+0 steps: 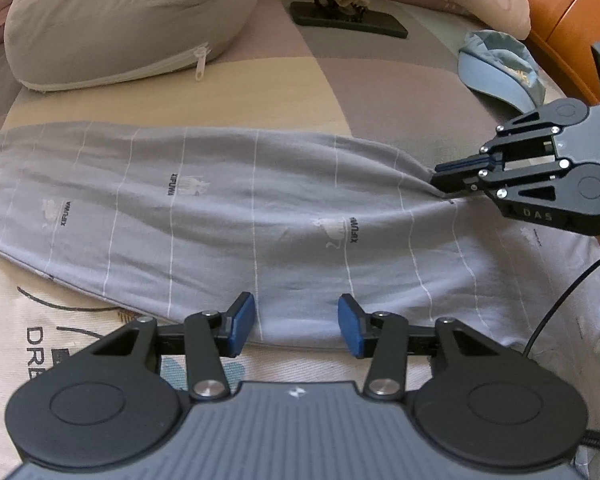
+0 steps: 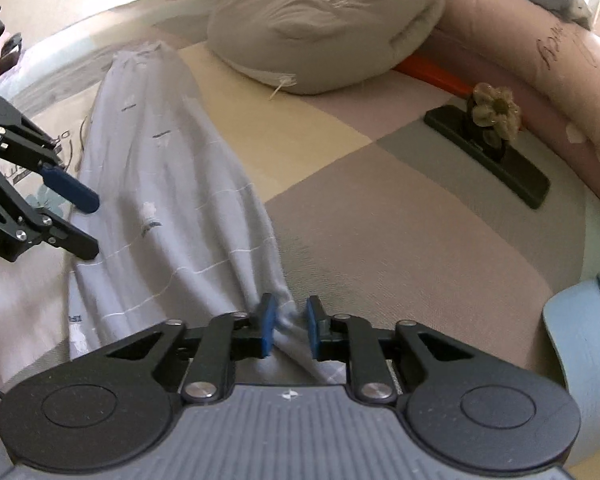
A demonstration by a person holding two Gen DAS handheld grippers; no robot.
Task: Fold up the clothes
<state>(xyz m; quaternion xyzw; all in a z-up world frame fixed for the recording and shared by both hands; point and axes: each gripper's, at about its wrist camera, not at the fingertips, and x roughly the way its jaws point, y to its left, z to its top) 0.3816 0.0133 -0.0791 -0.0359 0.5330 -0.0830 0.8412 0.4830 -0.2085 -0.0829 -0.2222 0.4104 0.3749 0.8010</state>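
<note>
A long grey garment (image 1: 228, 216) with thin white stripes and small printed logos lies stretched across the bed. My left gripper (image 1: 296, 326) is open just above the garment's near edge, with nothing between its blue pads (image 1: 242, 324). In the left wrist view my right gripper (image 1: 440, 178) is shut on the garment's far right edge, and creases run toward it. In the right wrist view, bunched grey cloth (image 2: 172, 200) sits pinched in the right gripper (image 2: 290, 324). The open left gripper (image 2: 90, 226) hovers over the cloth's left side.
A beige zipped pillow (image 1: 120, 20) lies beyond the garment. A flat black object with a flower clip (image 1: 348, 16) and a light blue cap (image 1: 500, 68) rest on the patchwork bedsheet (image 2: 400, 240). A pink bolster (image 2: 540, 60) lines the far edge. A black cable (image 1: 560, 304) runs at the right.
</note>
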